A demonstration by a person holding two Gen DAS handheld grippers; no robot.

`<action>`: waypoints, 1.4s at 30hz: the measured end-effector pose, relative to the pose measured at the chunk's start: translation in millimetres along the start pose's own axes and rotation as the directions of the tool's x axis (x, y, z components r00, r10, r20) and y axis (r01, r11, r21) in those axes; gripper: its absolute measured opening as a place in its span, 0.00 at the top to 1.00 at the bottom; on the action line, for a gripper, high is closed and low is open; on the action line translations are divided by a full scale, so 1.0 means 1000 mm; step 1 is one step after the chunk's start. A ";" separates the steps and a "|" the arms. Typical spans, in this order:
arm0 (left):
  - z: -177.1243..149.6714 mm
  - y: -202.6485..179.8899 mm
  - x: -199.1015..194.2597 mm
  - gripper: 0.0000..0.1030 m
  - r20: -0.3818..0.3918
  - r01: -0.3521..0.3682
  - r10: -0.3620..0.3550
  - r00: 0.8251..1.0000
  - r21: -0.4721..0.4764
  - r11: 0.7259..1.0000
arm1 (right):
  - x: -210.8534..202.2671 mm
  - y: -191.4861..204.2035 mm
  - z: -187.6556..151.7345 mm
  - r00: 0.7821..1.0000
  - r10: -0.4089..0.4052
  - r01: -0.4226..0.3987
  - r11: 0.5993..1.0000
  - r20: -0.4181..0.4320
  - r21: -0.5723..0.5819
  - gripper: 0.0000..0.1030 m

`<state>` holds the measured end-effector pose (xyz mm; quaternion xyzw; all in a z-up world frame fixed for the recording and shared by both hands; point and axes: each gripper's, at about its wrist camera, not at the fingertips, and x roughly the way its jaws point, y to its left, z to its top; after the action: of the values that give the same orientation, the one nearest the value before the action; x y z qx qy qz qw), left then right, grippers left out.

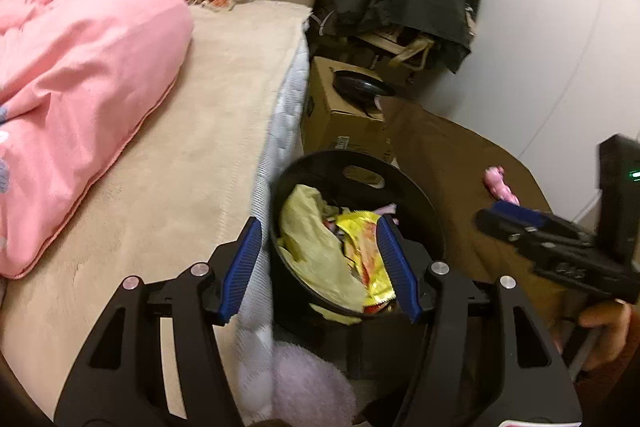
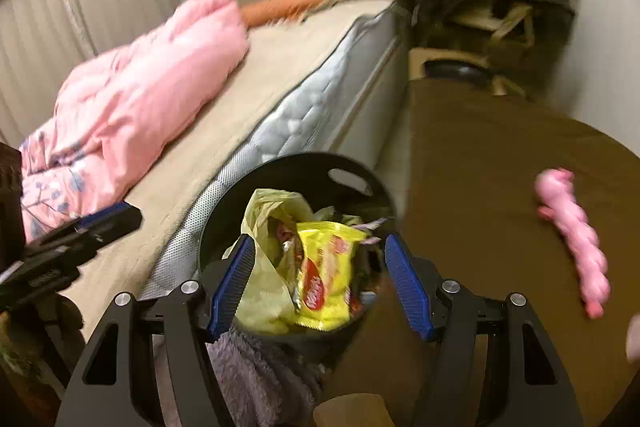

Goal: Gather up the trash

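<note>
Both tongs, left [image 1: 320, 263] and right [image 2: 320, 283], hang spread over the bin [image 2: 224, 227] beside the mattress edge [image 2: 280, 131].

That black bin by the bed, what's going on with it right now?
A person holds a two-finger gripper in each hand over the black trash bin, which stands on the floor against the mattress. Both the left gripper and the right gripper have their jaws open and hold nothing. The bin already contains a yellow snack wrapper and a pale yellow plastic bag. A pink toy lies on the brown floor nearby.
</note>
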<state>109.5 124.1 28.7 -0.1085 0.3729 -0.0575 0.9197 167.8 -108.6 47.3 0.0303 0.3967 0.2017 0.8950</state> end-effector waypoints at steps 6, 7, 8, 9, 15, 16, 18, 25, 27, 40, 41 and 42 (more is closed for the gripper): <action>-0.031 -0.055 -0.018 0.45 0.025 0.032 -0.035 0.999 0.118 0.993 | -0.071 -0.005 -0.047 0.984 -0.160 0.156 0.986 0.074 0.060 0.39; -0.036 -0.063 -0.022 0.45 0.028 0.034 -0.038 0.999 0.128 0.991 | -0.079 -0.006 -0.054 0.981 -0.178 0.172 0.982 0.074 0.076 0.39; -0.040 -0.069 -0.026 0.45 0.030 0.035 -0.039 0.999 0.134 0.990 | -0.089 -0.007 -0.066 0.977 -0.197 0.189 0.978 0.080 0.092 0.39; -0.045 -0.077 -0.030 0.45 0.030 0.033 -0.038 0.999 0.143 0.989 | -0.095 -0.008 -0.074 0.974 -0.207 0.198 0.975 0.089 0.100 0.39; -0.064 -0.103 -0.050 0.45 0.043 -0.011 0.003 0.999 0.183 0.983 | -0.126 -0.014 -0.115 0.956 -0.272 0.256 0.956 0.108 0.142 0.39; -0.068 -0.107 -0.052 0.45 0.038 -0.006 -0.001 0.999 0.190 0.982 | -0.129 -0.015 -0.118 0.955 -0.276 0.259 0.955 0.112 0.146 0.39; -0.074 -0.114 -0.054 0.45 0.025 -0.006 0.000 1.000 0.205 0.979 | -0.137 -0.015 -0.123 0.951 -0.285 0.266 0.952 0.122 0.152 0.39; -0.085 -0.121 -0.054 0.45 -0.016 -0.016 0.021 1.000 0.241 0.970 | -0.145 -0.014 -0.126 0.944 -0.305 0.287 0.947 0.126 0.147 0.39; -0.086 -0.121 -0.055 0.45 -0.018 -0.017 0.022 1.000 0.249 0.968 | -0.144 -0.014 -0.126 0.946 -0.302 0.284 0.947 0.119 0.151 0.39; -0.083 -0.116 -0.055 0.45 -0.013 -0.021 0.025 1.000 0.236 0.972 | -0.146 -0.017 -0.130 0.943 -0.314 0.295 0.941 0.107 0.166 0.39; -0.083 -0.116 -0.055 0.45 -0.010 -0.022 0.025 1.000 0.236 0.971 | -0.145 -0.017 -0.130 0.944 -0.313 0.294 0.941 0.107 0.165 0.39; -0.083 -0.115 -0.056 0.45 -0.008 -0.023 0.025 1.000 0.237 0.971 | -0.145 -0.018 -0.130 0.944 -0.314 0.295 0.941 0.106 0.164 0.39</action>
<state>8.9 9.6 36.6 0.0069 0.3699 -0.0911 0.9245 -7.7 -194.5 56.0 0.0471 0.3508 0.0288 0.9348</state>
